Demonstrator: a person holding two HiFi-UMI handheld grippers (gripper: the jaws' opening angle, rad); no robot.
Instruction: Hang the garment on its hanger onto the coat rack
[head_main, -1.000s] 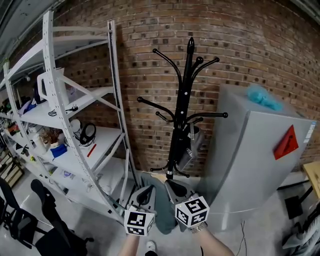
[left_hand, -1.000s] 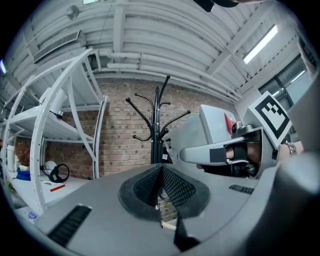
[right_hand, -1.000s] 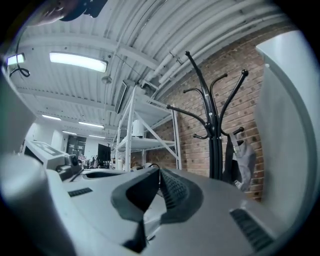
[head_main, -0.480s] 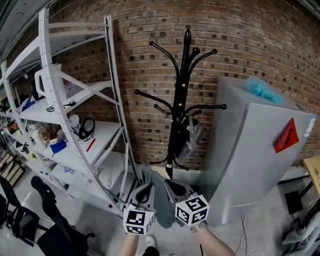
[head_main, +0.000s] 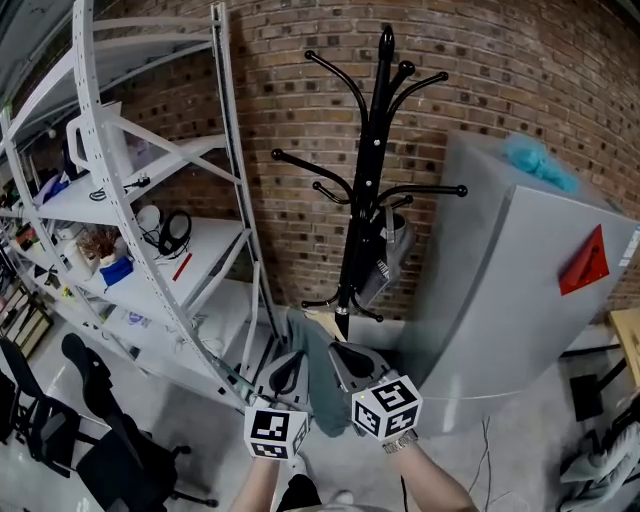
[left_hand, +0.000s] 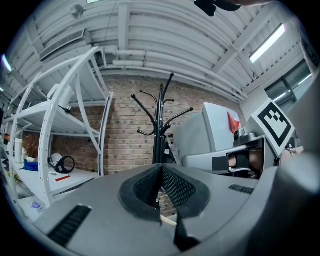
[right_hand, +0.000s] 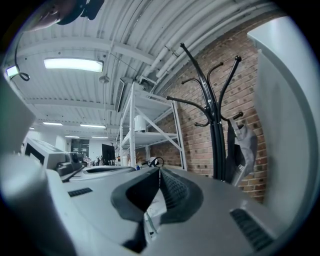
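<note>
The black coat rack stands against the brick wall, its hooked arms spread; it also shows as the rack and the rack in the gripper views. Low in the head view a grey-green garment hangs from a pale wooden hanger between my two grippers, just before the rack's foot. My left gripper is shut, with a pale bar of the hanger showing under its pads. My right gripper is shut too, a thin pale piece caught between its jaws.
A grey bag hangs on a lower arm of the rack. A tall grey cabinet with a teal bundle on top stands right of it. White shelving fills the left, and a black office chair stands lower left.
Both grippers have kept their hold and edged toward the rack's foot. The garment is drawn up tighter between them. The head view has shifted a little.
</note>
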